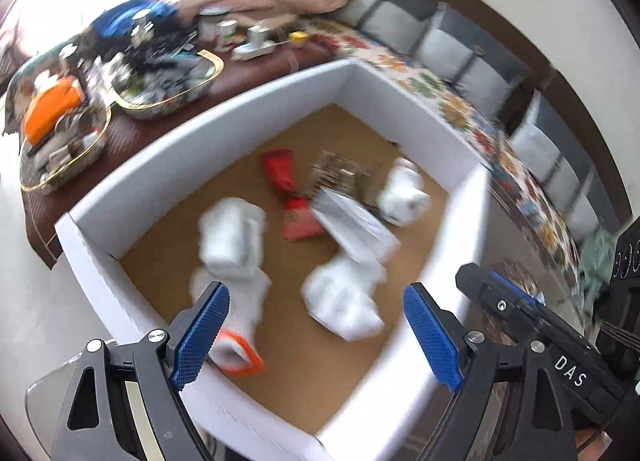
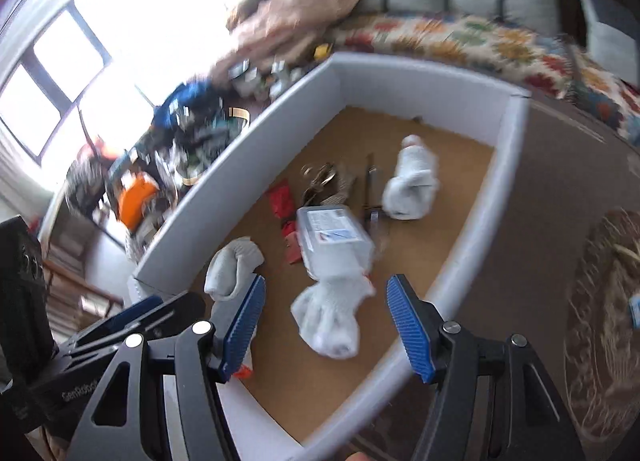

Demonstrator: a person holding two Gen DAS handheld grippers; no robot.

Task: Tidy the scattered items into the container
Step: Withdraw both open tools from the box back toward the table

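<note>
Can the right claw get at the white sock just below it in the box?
Probably yes. The right claw is open above the box, and the sock lies uncovered on the floor beneath it; only its far end touches the plastic case.

Dark brown table (image 1: 256,73) bears white box (image 1: 224,129), cluttered trays (image 1: 168,97).

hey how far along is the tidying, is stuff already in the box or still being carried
Mostly done: the white box already holds rolled white socks, a red pouch, a clear plastic case and a keyring bundle. Nothing is in hand; the left gripper and right gripper both hover open above it. Anything left outside isn't clear from these blurred views.
</note>
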